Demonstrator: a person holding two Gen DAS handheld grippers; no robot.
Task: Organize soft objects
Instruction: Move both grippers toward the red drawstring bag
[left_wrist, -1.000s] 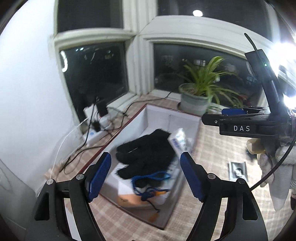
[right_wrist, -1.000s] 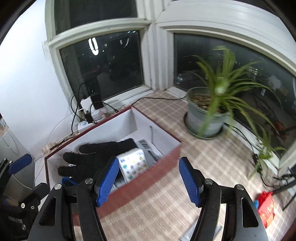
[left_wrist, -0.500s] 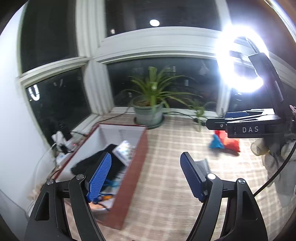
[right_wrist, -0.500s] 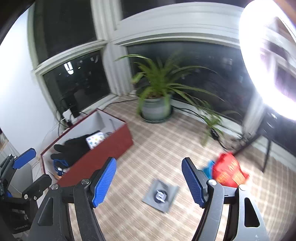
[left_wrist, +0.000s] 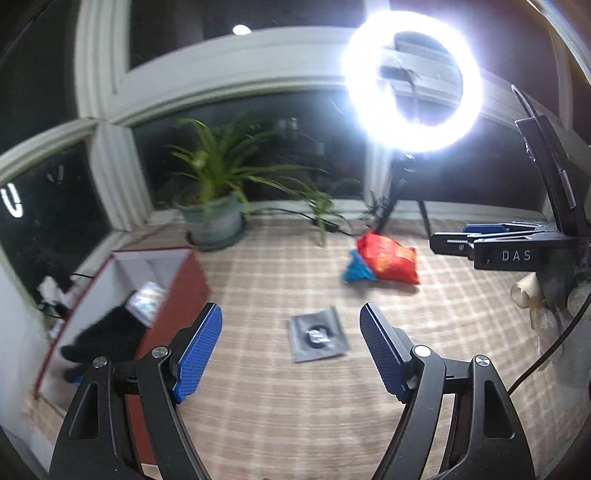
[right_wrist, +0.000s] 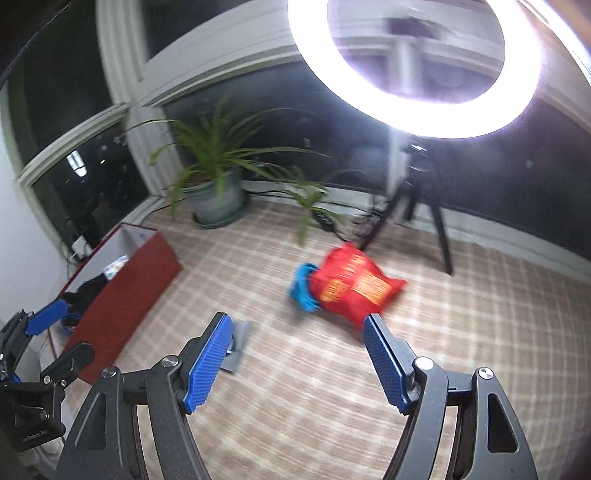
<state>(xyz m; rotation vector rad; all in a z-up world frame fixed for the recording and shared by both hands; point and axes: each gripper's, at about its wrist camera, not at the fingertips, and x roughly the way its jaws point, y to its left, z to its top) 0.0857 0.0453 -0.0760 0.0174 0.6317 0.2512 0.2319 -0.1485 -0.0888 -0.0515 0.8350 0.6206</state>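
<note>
Jaws of both grippers wide, empty; one red bag (right_wrist: 352, 288), one grey pouch (left_wrist: 317, 338), one box (left_wrist: 177, 291).

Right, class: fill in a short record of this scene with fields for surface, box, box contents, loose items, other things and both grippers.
surface: checked cloth
box: red box, open top, at the left
box contents: black glove and a patterned packet
loose items: grey pouch; red bag touching a blue item
other things: potted plant by the window; ring light on a tripod
left gripper: open, holding nothing
right gripper: open, holding nothing
</note>
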